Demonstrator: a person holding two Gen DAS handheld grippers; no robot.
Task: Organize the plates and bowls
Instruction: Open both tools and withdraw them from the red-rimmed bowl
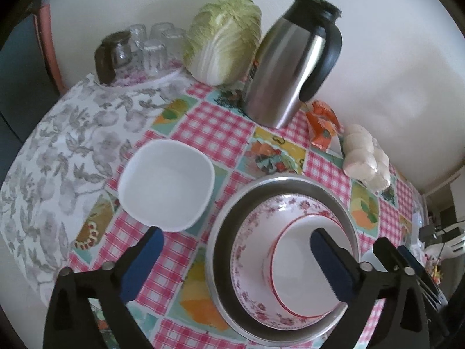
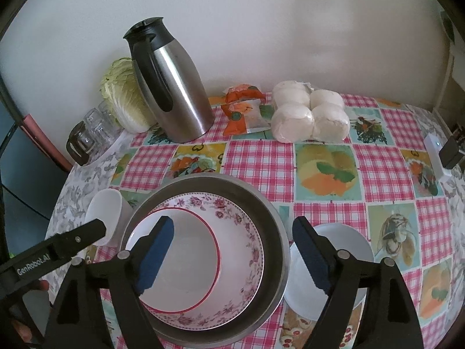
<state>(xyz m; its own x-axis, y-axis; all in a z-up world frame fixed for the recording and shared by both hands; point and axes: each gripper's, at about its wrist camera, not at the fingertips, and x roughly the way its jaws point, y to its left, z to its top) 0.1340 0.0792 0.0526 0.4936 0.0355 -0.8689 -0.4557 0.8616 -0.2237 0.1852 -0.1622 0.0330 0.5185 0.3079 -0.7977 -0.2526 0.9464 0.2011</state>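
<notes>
A steel bowl (image 1: 223, 232) (image 2: 261, 203) sits on the table and holds a floral bowl (image 1: 250, 250) (image 2: 241, 232), which holds a red-rimmed white bowl (image 1: 293, 267) (image 2: 191, 261). A square white bowl (image 1: 165, 183) (image 2: 103, 212) stands to the left of the stack. A white plate (image 2: 348, 244) lies to its right. My left gripper (image 1: 237, 261) is open and empty above the gap between the square bowl and the stack. My right gripper (image 2: 232, 253) is open and empty over the stack's right side.
At the back stand a steel thermos jug (image 1: 287, 67) (image 2: 171, 87), a cabbage (image 1: 223, 40) (image 2: 125, 96), upturned glasses (image 1: 145, 49) (image 2: 93, 128), an orange packet (image 1: 322, 122) (image 2: 244, 110) and bagged white buns (image 1: 366, 157) (image 2: 308, 113). A white device (image 2: 436, 157) lies at the right edge.
</notes>
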